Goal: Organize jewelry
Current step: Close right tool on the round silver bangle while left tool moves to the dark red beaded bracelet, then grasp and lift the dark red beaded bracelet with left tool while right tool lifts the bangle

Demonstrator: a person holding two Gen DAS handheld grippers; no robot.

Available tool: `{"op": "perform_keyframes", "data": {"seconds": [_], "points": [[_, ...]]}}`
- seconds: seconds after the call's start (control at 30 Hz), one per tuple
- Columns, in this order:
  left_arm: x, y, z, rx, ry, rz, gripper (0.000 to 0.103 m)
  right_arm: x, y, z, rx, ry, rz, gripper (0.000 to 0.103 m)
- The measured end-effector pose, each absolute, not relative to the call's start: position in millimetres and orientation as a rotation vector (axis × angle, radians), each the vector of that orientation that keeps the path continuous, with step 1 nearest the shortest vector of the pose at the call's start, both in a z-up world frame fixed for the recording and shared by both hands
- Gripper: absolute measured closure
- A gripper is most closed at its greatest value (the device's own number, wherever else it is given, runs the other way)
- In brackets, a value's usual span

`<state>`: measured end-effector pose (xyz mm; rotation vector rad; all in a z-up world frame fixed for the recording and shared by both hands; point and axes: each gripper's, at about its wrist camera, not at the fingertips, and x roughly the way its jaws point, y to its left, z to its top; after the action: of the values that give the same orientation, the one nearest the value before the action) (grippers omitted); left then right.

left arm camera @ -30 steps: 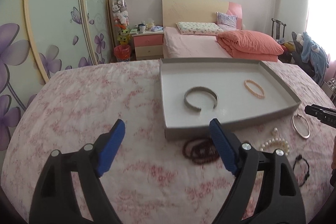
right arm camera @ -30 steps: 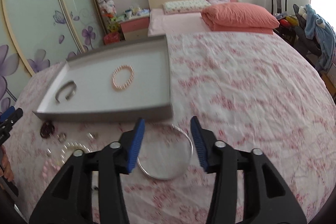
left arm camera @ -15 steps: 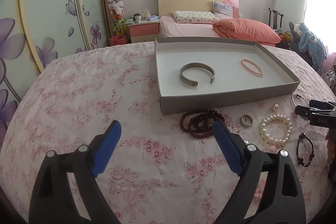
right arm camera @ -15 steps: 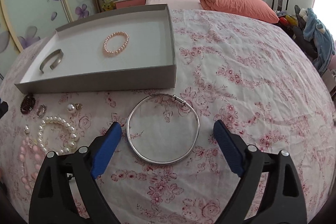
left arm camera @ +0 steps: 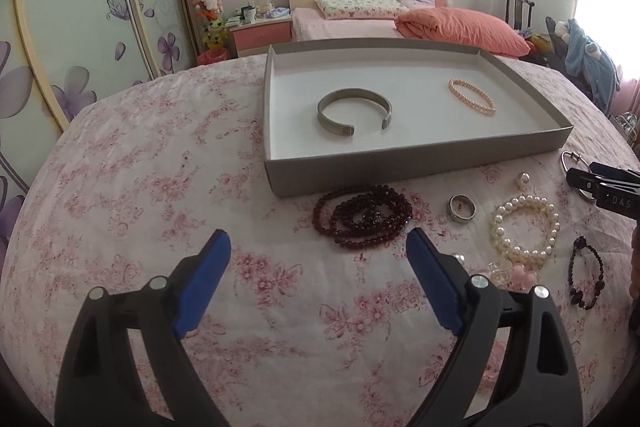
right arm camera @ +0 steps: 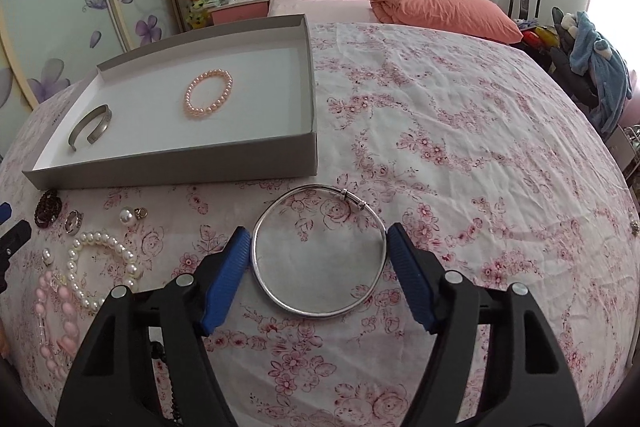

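Right hand-held gripper (right arm camera: 318,241): nearest in its view; its two blue pads sit either side of the silver bangle (right arm camera: 318,253), which lies flat on the cloth. Jaws have just been closing; both pads at or just short of the rim, and whether they press cannot be told.
Left hand-held gripper (left arm camera: 318,245): jaws wide, nothing between them, over bare cloth just short of the dark beads (left arm camera: 362,221).
Bangle: one, thin, with a small clasp on its far side, just in front of the tray's (right arm camera: 172,167) near right corner.
Loose pieces on the cloth, near row: one pink bead string (right arm camera: 54,319), one black bead bracelet (left arm camera: 584,277).
Loose pieces, next row: one coiled dark red bead string, one silver ring (left arm camera: 462,209), one white pearl bracelet (left arm camera: 524,223), one single pearl (left arm camera: 522,179). A few smaller bits lie among them, too small to name.
Tray: one, shallow, grey outside and white inside, behind the loose pieces.
In the tray: two items, well apart. One open metal cuff (left arm camera: 354,111) toward the left, one peach pearl bracelet (left arm camera: 472,95) toward the right.
Cloth (right arm camera: 460,155): white with pink flowers, covering the surface under everything.
Far: one bed (left arm camera: 344,25) with one patterned pillow (left arm camera: 360,5) and one folded orange quilt (left arm camera: 464,29); one pink nightstand (left arm camera: 262,35) to its left.
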<state>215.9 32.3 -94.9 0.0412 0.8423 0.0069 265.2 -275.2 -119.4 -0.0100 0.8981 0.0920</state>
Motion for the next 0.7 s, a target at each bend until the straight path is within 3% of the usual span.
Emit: {"op": "perform_keyframes", "data": {"seconds": [0.27, 0.37, 0.47, 0.7], "points": [[237, 19, -104, 0.029, 0.897, -0.006, 0.016, 266, -275, -119, -0.01, 0.898, 0.092, 0.033], [244, 16, -109, 0.026, 0.929, 0.002, 0.021, 266, -275, -119, -0.01, 0.898, 0.092, 0.033], [248, 16, -108, 0.007, 0.924, 0.006, 0.029, 266, -275, -119, -0.01, 0.898, 0.092, 0.033], [244, 17, -105, 0.001, 0.902, 0.004, 0.067, 266, -275, -119, -0.01, 0.898, 0.092, 0.032]]}}
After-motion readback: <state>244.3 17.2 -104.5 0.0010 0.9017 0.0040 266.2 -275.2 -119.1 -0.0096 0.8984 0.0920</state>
